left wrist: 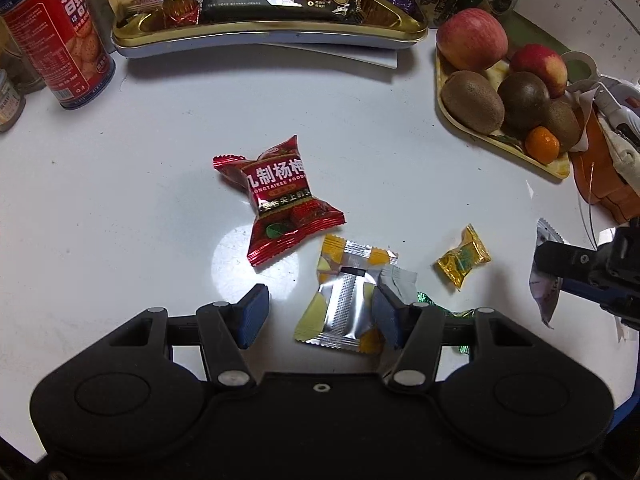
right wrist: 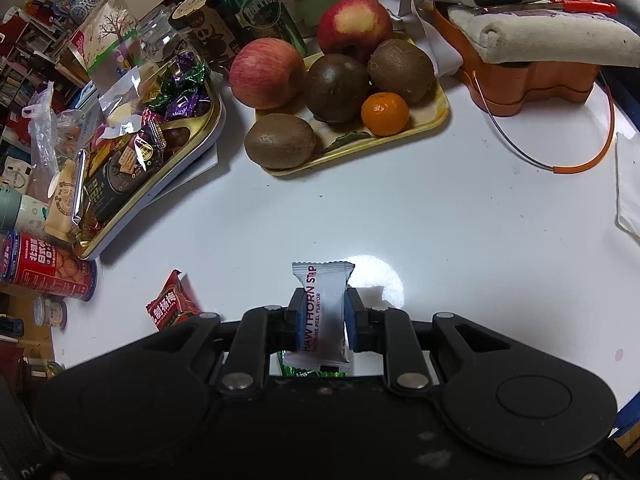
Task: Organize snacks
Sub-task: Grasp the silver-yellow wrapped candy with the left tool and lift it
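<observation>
The left gripper's right finger (left wrist: 386, 316) covers part of the yellow-and-silver snack packet (left wrist: 340, 300). A green wrapper (left wrist: 430, 304) peeks from behind the finger. The red biscuit tin (right wrist: 44, 266) is cut off at the right wrist view's edge.

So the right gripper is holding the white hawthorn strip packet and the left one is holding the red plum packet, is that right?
Not quite. The right gripper does hold the hawthorn strip packet, but the left gripper is open and holds nothing. In the left wrist view the red plum packet lies on the table ahead of its fingers.
</observation>
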